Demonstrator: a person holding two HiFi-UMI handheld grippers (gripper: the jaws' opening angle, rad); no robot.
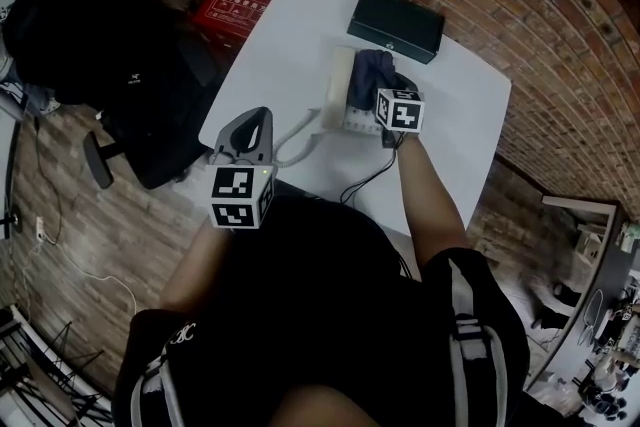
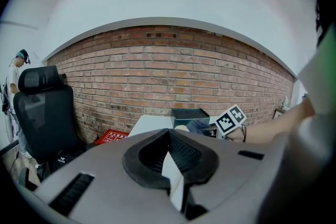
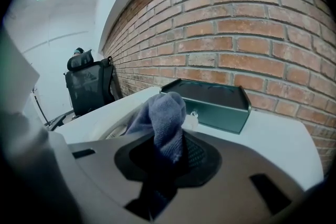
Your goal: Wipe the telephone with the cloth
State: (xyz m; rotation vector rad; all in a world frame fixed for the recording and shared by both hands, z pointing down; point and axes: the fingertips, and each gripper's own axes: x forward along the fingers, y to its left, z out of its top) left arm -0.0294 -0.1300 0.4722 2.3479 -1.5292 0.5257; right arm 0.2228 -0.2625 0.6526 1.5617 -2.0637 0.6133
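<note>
Currently the right gripper (image 3: 173, 147) is clamped on the cloth (image 3: 164, 110), and a bunch of blue fabric stands out past its jaw tips. The telephone (image 1: 343, 100) lies directly beneath and just ahead of these jaws, with the cloth apparently resting on its upper face (contact cannot be confirmed from the head view). The telephone's long axis runs roughly in line with the right gripper's pointing direction, so a wiping stroke would likely travel fore and aft along the jaws' own line. Beyond the jaws stands a dark green box (image 3: 210, 105).

The left gripper (image 1: 262, 120) has its jaws drawn together at the tips with nothing between them. From it, the telephone lies ahead and to the right, well apart. The right gripper is the nearer one.
</note>
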